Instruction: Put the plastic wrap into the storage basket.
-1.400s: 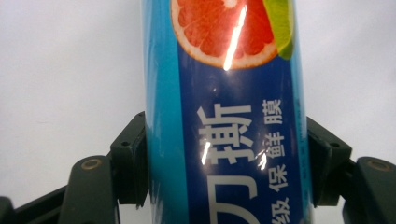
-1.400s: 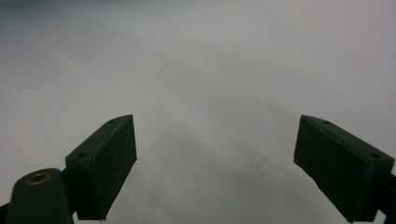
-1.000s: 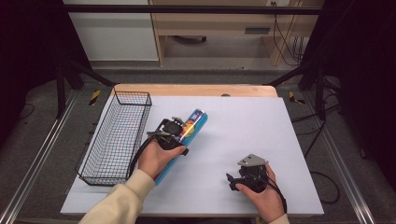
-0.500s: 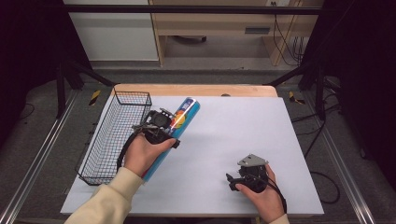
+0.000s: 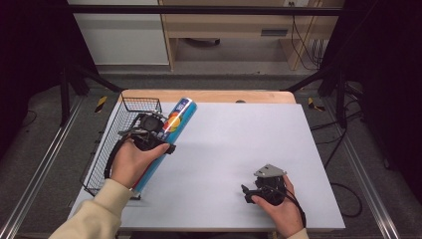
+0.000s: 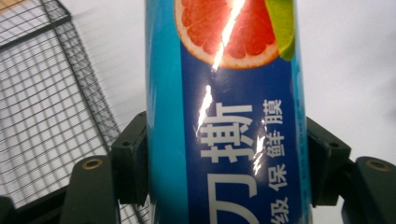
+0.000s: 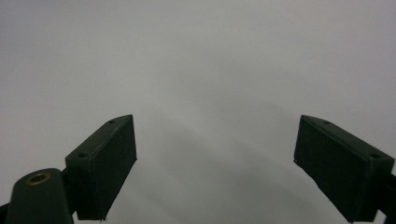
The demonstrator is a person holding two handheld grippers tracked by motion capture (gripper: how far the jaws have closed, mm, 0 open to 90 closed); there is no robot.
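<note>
Table [image 5: 219, 149]: white top, wooden strip along far edge, bare beneath the right gripper's spread fingers.
Wire basket [image 5: 107, 149]: black mesh, on table's left edge, just left of the left gripper's fingers.
Floor [image 5: 45, 164]: grey, around the table.

A pale grey tabletop with a light wooden edge [image 5: 209, 95] stood on grey carpet [image 5: 45, 124] before a light wooden desk [image 5: 234, 27].

High view above table [image 5: 239, 149] looking forward-down, 2 close tongs-mounted views facing along jaws, sharing tabletop
</note>
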